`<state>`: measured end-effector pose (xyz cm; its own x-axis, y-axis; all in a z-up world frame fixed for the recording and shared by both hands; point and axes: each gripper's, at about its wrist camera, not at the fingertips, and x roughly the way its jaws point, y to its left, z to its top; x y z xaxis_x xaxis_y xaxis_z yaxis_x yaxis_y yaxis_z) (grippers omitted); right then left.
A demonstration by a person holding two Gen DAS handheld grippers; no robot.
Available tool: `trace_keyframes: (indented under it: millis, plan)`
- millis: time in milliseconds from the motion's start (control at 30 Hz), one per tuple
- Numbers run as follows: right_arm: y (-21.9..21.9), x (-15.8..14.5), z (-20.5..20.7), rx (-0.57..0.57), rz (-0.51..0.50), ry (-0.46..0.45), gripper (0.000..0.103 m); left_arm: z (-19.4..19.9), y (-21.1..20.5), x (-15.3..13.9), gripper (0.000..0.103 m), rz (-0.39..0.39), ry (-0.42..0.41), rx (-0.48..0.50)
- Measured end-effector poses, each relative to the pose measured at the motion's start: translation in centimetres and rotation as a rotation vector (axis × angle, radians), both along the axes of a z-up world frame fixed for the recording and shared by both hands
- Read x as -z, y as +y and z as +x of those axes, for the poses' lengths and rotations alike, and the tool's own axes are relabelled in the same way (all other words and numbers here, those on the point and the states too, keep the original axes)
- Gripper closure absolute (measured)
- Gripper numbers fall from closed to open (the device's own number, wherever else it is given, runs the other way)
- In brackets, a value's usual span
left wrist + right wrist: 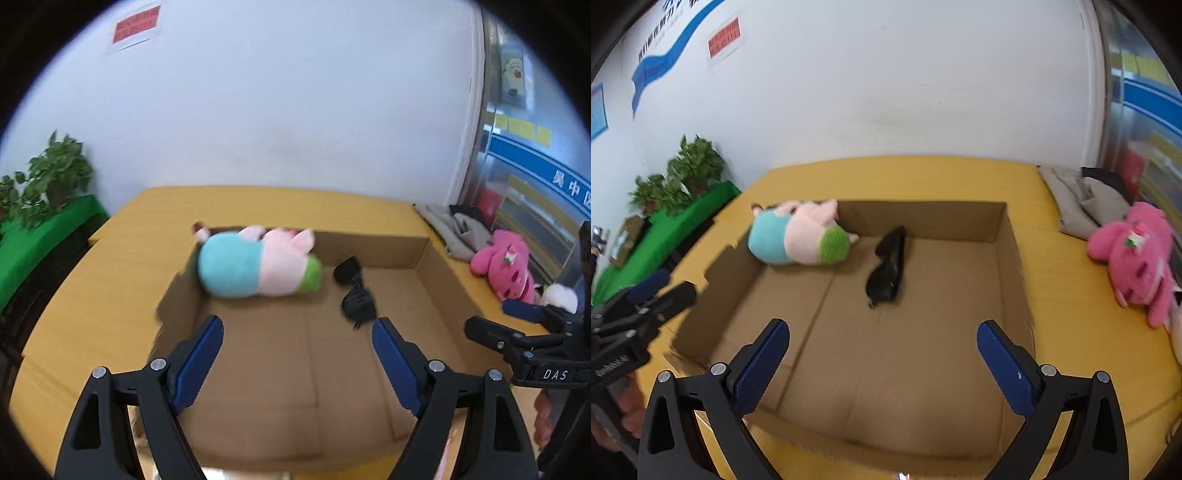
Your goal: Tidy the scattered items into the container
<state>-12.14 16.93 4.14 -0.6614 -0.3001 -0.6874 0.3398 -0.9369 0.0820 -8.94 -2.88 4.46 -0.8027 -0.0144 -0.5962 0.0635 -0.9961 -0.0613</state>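
Box (pixel 1008 236) (pink plush (pixel 1134 254) outside)

Box: the cardboard box (pixel 1004 236) sits open on the desk (pixel 1071 295), in front of the wall (pixel 886 92).
Far-left corner: a plush pig (pixel 798 240) lies in the box against its far and left walls.
Middle: sunglasses (pixel 886 266) lie on the box floor, right of the pig.
Right of box: a plush bear (pixel 1134 254) lies on the desk, folded clothes (pixel 1082 199) behind it.
Left of desk: potted plants (pixel 683 173) stand by the wall.
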Motion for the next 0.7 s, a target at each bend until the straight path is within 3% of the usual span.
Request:
trace_keyframes:
  millis: [200,400,700]
  plan:
    - [-0.5,1.4,4.1,0.029,0.061,0.005,0.0,5.0,-2.0,0.5,0.02,-0.033,-0.032,-0.026]
    - [-0.4,2.1,6.2,0.044,0.079,-0.003,0.0,6.4,-3.2,0.7,0.02,0.014,-0.022,-0.025]
    - [-0.9,1.7,7.0,0.033,0.087,0.012,0.0,6.6,-3.0,0.7,0.02,0.005,-0.033,-0.009]
